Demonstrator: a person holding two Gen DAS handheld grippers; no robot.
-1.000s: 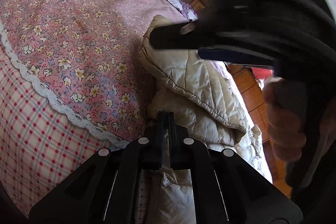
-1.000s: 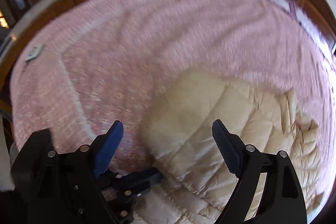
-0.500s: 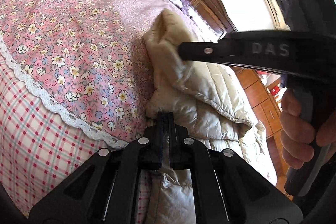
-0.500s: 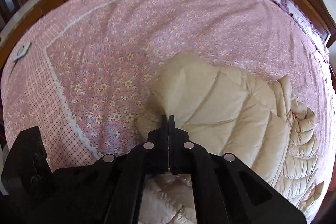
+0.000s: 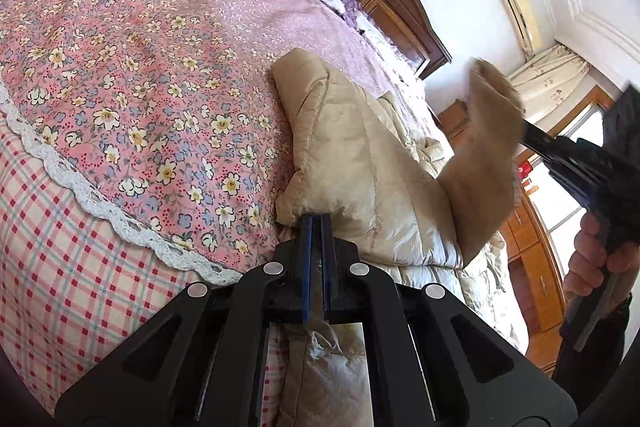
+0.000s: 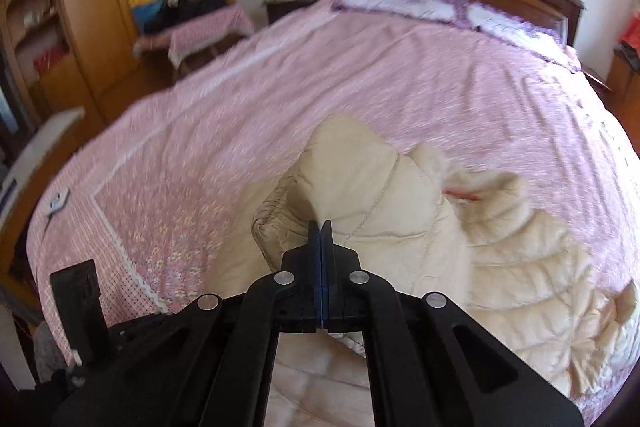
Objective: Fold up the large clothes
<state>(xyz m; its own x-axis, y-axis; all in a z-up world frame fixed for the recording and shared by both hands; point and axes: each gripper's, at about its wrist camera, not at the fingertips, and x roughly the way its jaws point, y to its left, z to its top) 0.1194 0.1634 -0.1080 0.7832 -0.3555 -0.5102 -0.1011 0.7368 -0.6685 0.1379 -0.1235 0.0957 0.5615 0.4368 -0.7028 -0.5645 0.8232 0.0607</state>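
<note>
Both wrist cameras look down, close, along their jaws; both show the quilted coat (image 5: 360, 155), the right view perhaps motion-blurred.

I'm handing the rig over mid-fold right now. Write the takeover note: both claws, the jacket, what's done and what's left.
Left claw: shut on the cream puffer jacket at its near edge, by the foot of the bed.
Right claw: shut on a fold of the same jacket, lifted clear of the floral bedspread.
Jacket: rumpled on the bedspread's right side, one flap raised.
Done: both grips taken, flap picked up.
Left: lay the raised flap over, flatten, finish the remaining folds.
</note>
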